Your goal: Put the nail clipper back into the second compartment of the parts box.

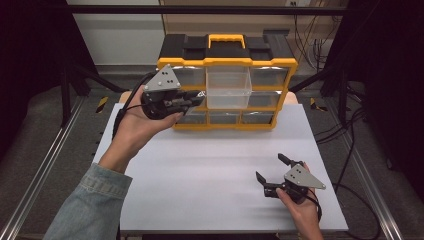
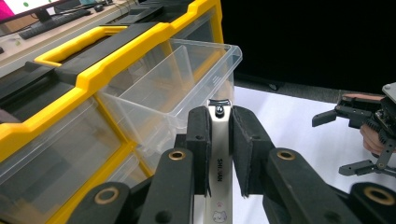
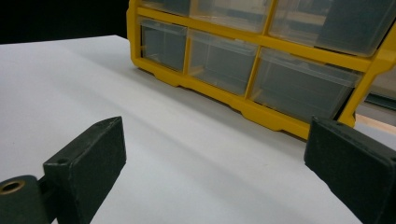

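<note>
A: Left gripper view first: the left gripper [image 2: 219, 154] has its fingers [image 2: 200, 140] clamped on a silver nail clipper [image 2: 218, 135]; its long axis runs along the fingers, with the riveted head end pointing out past their tips.

B: And what lies ahead of it?

A: The pulled-out clear drawer [image 2: 177, 79] of the yellow organiser [image 2: 100, 74] sits just beyond and a little above that head end; so I'd judge the coming move carries the clipper up over the drawer's rim.

B: Which hand is nearer?

A: The left, raised close in front of the organiser at the table's [image 1: 210, 165] far edge; the right gripper [image 1: 272, 172] rests near the near right corner, well apart, fingers wide and empty.
</note>
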### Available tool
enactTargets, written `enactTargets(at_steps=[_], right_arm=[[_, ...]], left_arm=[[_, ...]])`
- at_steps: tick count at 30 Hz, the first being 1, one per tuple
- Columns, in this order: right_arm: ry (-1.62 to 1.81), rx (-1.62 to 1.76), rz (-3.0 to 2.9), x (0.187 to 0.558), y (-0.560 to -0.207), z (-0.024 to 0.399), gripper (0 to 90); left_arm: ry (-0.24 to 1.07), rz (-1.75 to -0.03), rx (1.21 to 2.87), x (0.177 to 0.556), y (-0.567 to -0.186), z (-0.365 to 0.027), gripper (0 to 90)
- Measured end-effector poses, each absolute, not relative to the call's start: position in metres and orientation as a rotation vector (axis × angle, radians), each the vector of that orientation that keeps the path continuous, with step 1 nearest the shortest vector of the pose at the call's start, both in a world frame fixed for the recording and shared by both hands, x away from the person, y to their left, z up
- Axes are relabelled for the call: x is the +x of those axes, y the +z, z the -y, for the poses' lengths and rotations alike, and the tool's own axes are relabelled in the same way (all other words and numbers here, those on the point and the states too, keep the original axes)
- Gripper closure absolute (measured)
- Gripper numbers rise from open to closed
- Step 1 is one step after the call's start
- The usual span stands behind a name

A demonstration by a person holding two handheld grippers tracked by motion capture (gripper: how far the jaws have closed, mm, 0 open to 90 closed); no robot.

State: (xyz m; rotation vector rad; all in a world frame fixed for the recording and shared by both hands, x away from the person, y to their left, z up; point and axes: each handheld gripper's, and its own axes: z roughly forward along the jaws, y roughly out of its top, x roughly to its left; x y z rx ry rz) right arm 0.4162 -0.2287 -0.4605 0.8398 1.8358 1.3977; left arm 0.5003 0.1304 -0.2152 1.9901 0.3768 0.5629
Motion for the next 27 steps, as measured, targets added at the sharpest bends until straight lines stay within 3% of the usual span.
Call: enactTargets(at_steps=[27], right_arm=[[1.410,0.841,-1.812,0.415,-0.457,0.230,5.6]], left_arm=[[0.578,-0.377,1.984,0.510,-0.187,-0.101,76.7]])
